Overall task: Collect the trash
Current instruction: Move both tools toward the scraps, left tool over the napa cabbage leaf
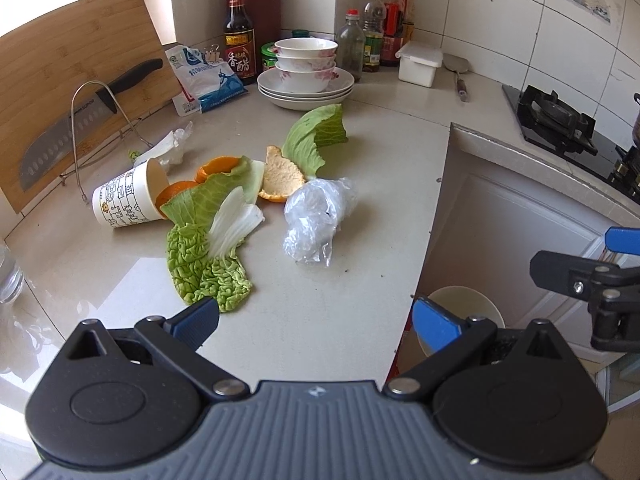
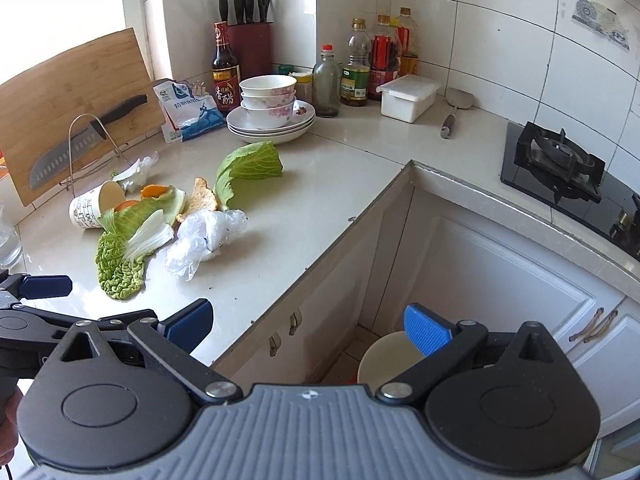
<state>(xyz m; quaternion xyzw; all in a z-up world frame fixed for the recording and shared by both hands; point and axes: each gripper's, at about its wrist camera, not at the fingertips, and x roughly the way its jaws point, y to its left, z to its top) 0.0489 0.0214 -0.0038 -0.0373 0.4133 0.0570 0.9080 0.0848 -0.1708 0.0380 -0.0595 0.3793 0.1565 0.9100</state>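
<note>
Trash lies on the pale counter: a tipped paper cup, orange peels, a wrinkled cabbage leaf, a large green leaf, a crumpled clear plastic bag and a white wrapper. The same pile shows in the right wrist view, with the bag and the cup. My left gripper is open and empty, just short of the cabbage leaf. My right gripper is open and empty, over the counter edge. A white bin stands on the floor below.
A cutting board with a knife on a wire rack stands at the left. Stacked bowls and plates, bottles, a salt bag and a white box line the back. A gas stove is at the right. A glass sits at the left edge.
</note>
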